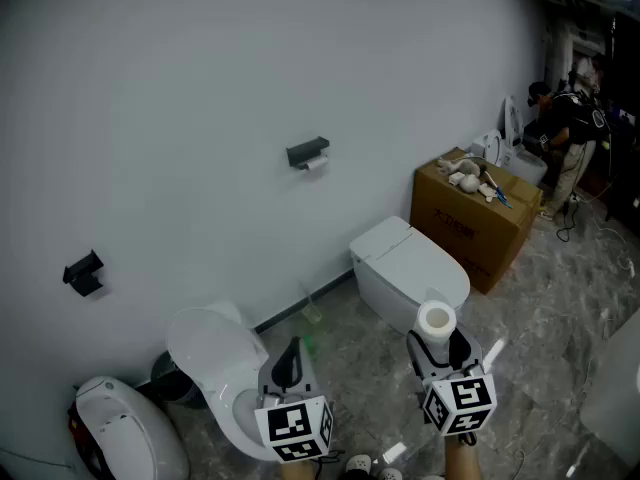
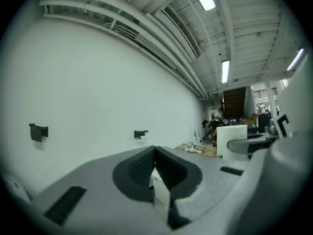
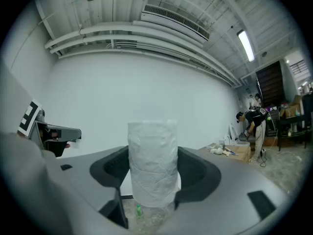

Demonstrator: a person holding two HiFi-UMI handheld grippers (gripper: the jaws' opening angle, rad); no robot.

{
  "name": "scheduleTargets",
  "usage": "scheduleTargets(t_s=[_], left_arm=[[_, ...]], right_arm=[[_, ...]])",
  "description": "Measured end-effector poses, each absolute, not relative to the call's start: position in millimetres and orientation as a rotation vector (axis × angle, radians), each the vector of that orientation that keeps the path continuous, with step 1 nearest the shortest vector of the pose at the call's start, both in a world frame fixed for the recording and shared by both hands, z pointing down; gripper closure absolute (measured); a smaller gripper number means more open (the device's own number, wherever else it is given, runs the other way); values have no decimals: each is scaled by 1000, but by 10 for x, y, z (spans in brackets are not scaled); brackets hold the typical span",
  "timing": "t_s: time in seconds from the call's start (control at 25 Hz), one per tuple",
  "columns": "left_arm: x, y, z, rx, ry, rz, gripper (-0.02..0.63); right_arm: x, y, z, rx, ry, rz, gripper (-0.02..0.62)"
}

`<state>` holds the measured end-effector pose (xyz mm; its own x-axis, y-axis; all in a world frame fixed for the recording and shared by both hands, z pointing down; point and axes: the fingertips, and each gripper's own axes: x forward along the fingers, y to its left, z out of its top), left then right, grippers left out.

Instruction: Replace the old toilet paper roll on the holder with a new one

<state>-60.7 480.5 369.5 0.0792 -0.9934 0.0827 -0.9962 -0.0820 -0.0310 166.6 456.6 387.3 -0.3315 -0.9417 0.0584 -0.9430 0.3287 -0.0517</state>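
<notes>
High on the white wall a black paper holder (image 1: pixel 307 152) carries a small, nearly used-up white roll (image 1: pixel 315 165); the left gripper view shows the holder (image 2: pixel 141 133) far off. My right gripper (image 1: pixel 437 334) points level and is shut on a new white toilet paper roll (image 1: pixel 436 320), which stands upright between its pads. That new roll (image 3: pixel 152 163) fills the middle of the right gripper view. My left gripper (image 1: pixel 289 354) is beside it on the left, shut with nothing in it (image 2: pixel 154 168). Both grippers are well short of the wall.
A closed white toilet (image 1: pixel 410 268) stands below the holder, and an open one (image 1: pixel 215 353) at lower left. A second black holder (image 1: pixel 83 273) is on the wall at left. A cardboard box (image 1: pixel 470 218) with small items and a person (image 1: pixel 565 128) are at right.
</notes>
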Motion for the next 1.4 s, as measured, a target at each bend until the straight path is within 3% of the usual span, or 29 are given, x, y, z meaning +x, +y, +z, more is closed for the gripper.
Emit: scheduleTargets(t_s=[0.92,1.0,1.24,1.4], left_arm=[[-833,4575,3591,2310,-2131,46,596],[-892,4508,3563,2313,-2143,31,567],[-996,4330,3588,2339,-2095,-12,372],[-1032,4255,3631,2350,-2090,15,360]], right_arm=[[1537,4295,3826,1878,-2555,149,291],[1474,4231,3833,1876,-2554,149,291],[1304,4124,3860,1883,-2546,148,291],[1267,4083,3913,1888,-2534,152,291]])
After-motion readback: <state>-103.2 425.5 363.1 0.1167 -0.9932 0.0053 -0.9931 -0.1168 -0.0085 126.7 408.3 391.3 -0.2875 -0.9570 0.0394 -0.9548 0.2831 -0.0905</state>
